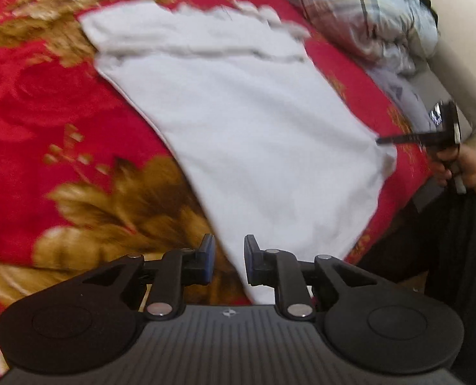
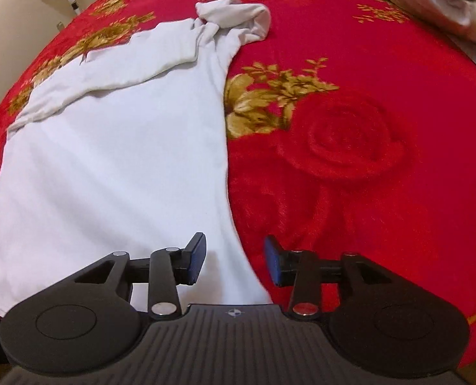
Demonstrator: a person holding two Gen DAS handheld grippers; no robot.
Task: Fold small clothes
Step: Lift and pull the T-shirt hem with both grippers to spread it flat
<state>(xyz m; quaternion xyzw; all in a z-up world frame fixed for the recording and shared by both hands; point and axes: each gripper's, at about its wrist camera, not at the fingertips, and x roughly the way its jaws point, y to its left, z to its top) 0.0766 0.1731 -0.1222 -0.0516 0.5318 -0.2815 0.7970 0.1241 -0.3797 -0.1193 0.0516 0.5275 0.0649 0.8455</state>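
red floral blanket (image 2: 366,160) w/ white shirt (image 2: 109,176)

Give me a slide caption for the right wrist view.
Right gripper open above the edge of a white shirt spread on a red floral blanket.

far bedding (image 1: 366,9) blurred, perhaps a quilt.

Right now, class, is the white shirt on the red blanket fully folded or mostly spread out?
Mostly spread. The white shirt lies flat on the red blanket, one sleeve folded across the top, the other bunched beyond it.
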